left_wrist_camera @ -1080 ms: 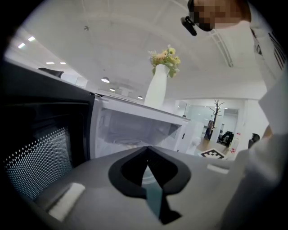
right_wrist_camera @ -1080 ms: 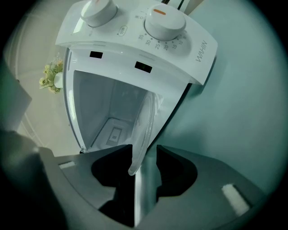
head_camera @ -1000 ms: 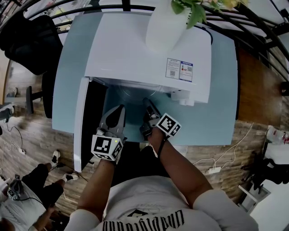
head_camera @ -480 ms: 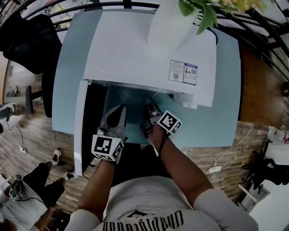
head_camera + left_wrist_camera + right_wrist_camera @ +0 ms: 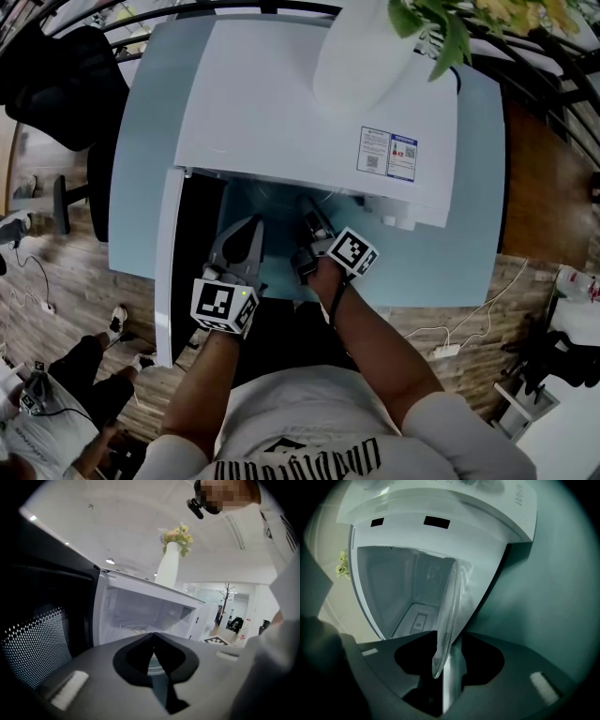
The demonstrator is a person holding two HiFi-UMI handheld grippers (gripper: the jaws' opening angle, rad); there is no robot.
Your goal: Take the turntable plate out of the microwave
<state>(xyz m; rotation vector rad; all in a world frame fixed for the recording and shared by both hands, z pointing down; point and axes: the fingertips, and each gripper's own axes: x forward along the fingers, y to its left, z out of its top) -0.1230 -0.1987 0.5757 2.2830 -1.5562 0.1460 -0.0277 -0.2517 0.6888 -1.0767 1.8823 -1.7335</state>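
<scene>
Barely anything shifts: the right gripper stays clamped on the turntable plate rim, seemingly partway out of the microwave; the left gripper idles, jaws together, empty.

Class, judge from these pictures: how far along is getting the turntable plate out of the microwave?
Done: the microwave has its door open. In hand: the right hand-held gripper is clamped on the rim of the glass turntable plate, which is at the cavity mouth; the left hand-held gripper is shut and empty. Left: draw the plate fully clear.
</scene>
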